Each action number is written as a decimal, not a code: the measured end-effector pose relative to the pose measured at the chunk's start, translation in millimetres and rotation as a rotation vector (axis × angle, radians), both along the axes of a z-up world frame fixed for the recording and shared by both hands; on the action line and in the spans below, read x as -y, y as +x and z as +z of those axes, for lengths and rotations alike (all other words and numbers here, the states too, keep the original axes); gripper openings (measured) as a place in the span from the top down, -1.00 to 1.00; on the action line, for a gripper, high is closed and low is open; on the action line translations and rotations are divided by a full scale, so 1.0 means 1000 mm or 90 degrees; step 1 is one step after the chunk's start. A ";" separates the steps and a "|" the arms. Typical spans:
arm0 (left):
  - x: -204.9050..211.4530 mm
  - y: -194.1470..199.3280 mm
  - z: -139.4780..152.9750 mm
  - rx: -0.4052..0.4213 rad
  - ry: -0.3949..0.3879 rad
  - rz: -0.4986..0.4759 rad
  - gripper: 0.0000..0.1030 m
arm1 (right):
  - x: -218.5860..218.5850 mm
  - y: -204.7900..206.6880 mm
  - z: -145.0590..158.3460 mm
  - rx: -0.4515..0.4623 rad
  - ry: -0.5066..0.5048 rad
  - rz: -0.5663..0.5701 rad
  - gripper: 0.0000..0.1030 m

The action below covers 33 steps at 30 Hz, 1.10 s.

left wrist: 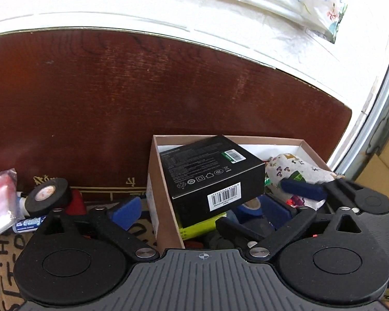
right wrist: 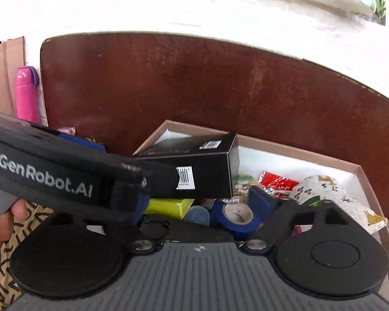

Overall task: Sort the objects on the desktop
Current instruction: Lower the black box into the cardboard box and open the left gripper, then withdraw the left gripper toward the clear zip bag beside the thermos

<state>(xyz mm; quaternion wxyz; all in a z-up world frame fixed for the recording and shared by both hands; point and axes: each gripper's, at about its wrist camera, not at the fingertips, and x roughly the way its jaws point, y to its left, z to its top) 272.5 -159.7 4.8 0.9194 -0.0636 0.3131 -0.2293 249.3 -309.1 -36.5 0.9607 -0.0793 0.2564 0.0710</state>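
Observation:
A black carton with barcode labels (left wrist: 210, 176) (right wrist: 194, 165) lies tilted on top of the clutter in an open brown cardboard box (left wrist: 155, 189) (right wrist: 311, 155). My left gripper (left wrist: 201, 212) is open wide. Its left pad (left wrist: 127, 213) is outside the box's left wall and its right pad (left wrist: 275, 211) is inside, neither pressing the carton. My right gripper (right wrist: 202, 203) is open over a blue tape roll (right wrist: 237, 217), a yellow-green packet (right wrist: 168, 207) and a red packet (right wrist: 277, 181). A printed cloth pouch (left wrist: 295, 171) (right wrist: 324, 191) lies at the box's right.
The left gripper's body (right wrist: 51, 178) and a thumb (right wrist: 2, 223) cross the right wrist view. A black tape roll (left wrist: 49, 194), a gum pack (left wrist: 28, 224) and a plastic bag (left wrist: 0, 202) lie left of the box. A pink bottle (right wrist: 26, 93) stands beyond the dark wooden tabletop (left wrist: 142, 90).

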 end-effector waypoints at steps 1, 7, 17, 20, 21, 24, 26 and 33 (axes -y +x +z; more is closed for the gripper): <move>0.000 -0.002 0.000 0.000 0.001 0.001 -1.00 | 0.000 -0.002 0.001 0.005 0.000 -0.003 -0.94; 0.004 -0.014 0.002 0.000 0.015 -0.003 -1.00 | -0.005 -0.011 0.000 0.002 -0.019 0.000 -0.99; 0.003 -0.040 0.007 0.021 0.022 -0.001 -1.00 | -0.007 -0.034 0.005 0.013 -0.008 -0.012 -0.99; 0.002 -0.049 0.008 0.021 0.018 -0.001 -1.00 | -0.010 -0.043 0.006 0.016 -0.004 -0.015 -0.99; 0.001 -0.051 0.009 0.020 0.017 -0.001 -1.00 | -0.011 -0.046 0.006 0.017 -0.003 -0.015 -0.99; -0.001 -0.061 0.011 0.017 0.019 0.012 -1.00 | -0.014 -0.053 0.007 0.017 0.003 -0.016 -0.99; -0.003 -0.071 0.012 0.021 0.014 0.025 -1.00 | -0.016 -0.060 0.008 0.019 0.012 -0.018 -0.99; -0.017 -0.111 0.013 0.036 0.008 0.058 -1.00 | -0.034 -0.091 0.008 0.038 0.013 -0.003 -0.99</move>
